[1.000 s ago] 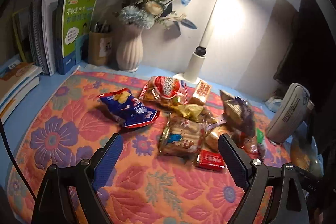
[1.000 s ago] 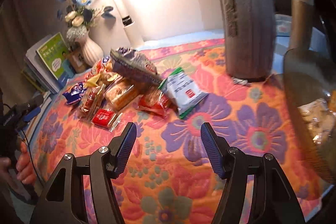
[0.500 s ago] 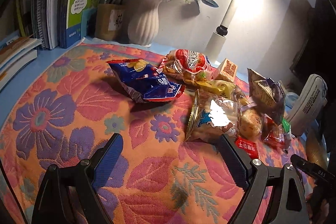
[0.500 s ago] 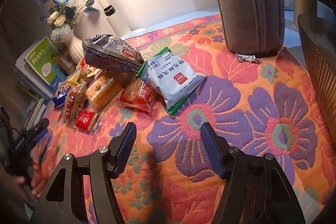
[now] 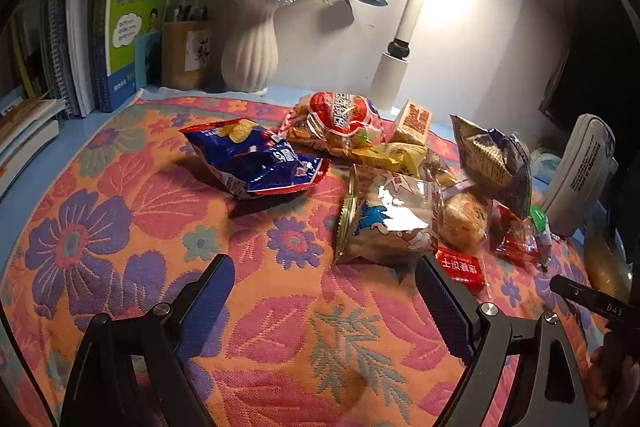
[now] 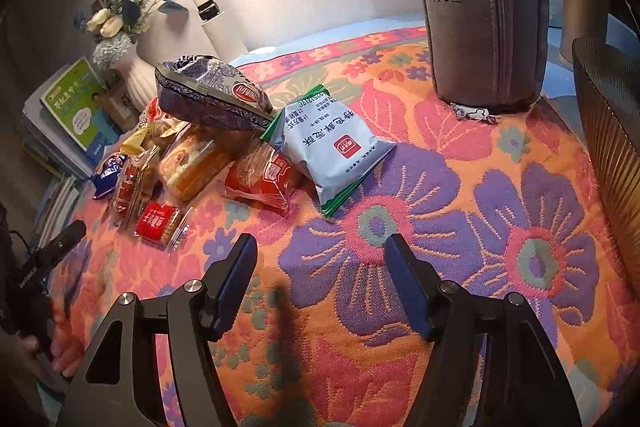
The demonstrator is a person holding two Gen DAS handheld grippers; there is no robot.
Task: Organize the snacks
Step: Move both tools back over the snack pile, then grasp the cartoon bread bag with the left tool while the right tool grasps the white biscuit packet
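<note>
left gripper [image 5: 324, 291] wide, empty | right gripper [image 6: 320, 267] opening (empty) | vase [image 5: 250, 59] behind snacks [image 5: 384, 215]

The basket [image 6: 612, 147] (right edge) is cut off, its contents hidden.

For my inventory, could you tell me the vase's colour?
The ribbed vase is white, clearest in the left wrist view.
</note>
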